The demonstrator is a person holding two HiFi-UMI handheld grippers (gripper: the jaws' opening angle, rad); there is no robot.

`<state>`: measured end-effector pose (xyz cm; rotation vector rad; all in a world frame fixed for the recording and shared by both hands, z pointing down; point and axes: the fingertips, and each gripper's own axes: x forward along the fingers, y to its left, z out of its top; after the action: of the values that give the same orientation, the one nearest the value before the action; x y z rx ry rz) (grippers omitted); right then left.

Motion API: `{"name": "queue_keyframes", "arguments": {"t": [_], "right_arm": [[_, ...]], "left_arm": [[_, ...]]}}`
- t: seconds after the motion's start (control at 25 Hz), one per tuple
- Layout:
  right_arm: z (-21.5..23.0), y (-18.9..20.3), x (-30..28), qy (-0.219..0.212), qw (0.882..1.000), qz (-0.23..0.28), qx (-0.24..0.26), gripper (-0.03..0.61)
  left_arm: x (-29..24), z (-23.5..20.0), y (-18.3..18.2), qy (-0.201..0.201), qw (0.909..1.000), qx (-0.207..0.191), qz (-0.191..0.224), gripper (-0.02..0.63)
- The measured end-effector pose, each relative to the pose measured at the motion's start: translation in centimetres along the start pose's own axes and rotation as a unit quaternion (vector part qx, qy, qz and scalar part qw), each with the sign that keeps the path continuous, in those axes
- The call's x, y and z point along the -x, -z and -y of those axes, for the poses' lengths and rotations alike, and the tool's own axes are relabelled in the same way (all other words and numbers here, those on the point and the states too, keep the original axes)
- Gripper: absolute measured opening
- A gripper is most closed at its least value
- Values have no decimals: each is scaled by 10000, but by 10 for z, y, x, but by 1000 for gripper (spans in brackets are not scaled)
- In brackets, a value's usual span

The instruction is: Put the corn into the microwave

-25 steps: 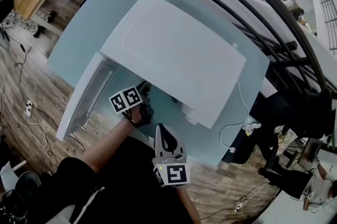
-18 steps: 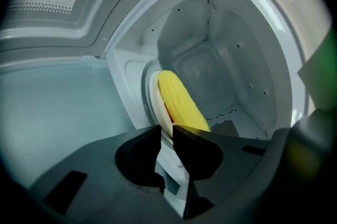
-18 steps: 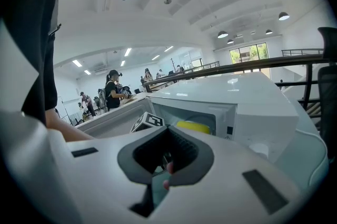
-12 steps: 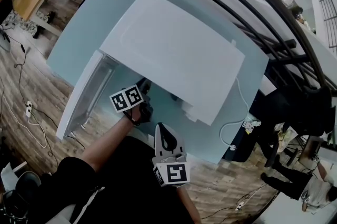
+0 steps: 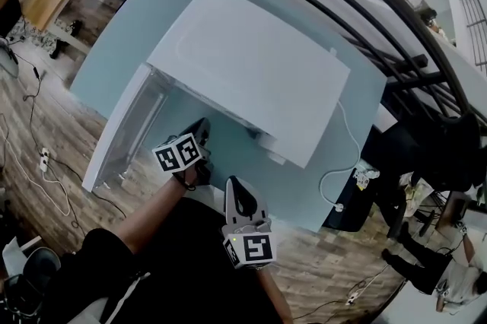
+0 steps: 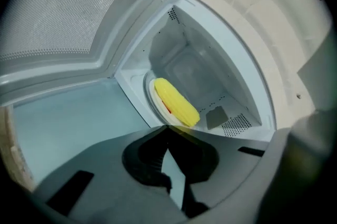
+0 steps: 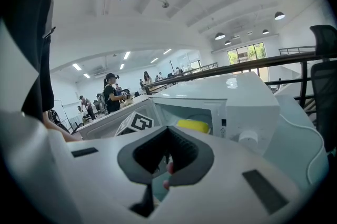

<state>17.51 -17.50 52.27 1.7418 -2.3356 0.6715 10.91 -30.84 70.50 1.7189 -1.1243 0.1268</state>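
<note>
The corn (image 6: 176,102) lies inside the microwave (image 6: 196,62), at 12 o'clock from your closed, empty left claw (image 6: 169,131); its door (image 6: 60,12) is not yet shut.

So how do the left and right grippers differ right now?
The left gripper is at the mouth of the open microwave; the right gripper hangs back near the person. The left gripper faces the corn up close; the right gripper sees it from farther off. Both have jaws shut, empty.
</note>
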Motion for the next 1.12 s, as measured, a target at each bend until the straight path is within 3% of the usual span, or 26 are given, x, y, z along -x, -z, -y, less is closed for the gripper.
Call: {"name": "queue_keyframes", "arguments": {"t": [0.36,0.64,0.96,1.12], "right_arm": [[-8,8,31,5,9995,271,-137,9],[-11,6,54,76,9984,543,-101,9],[-6,-7,78,223,9959,858,-186,9],[3,-10,86,308,9940,990,-342,9]], "left_arm": [[56,36,9,349,9890,-1404,290,2],[106,68,20,679,9697,-2305,448,2],[163,105,21,1017,9497,-2877,708,2],[181,114,23,1089,9482,-2883,764,3]]}}
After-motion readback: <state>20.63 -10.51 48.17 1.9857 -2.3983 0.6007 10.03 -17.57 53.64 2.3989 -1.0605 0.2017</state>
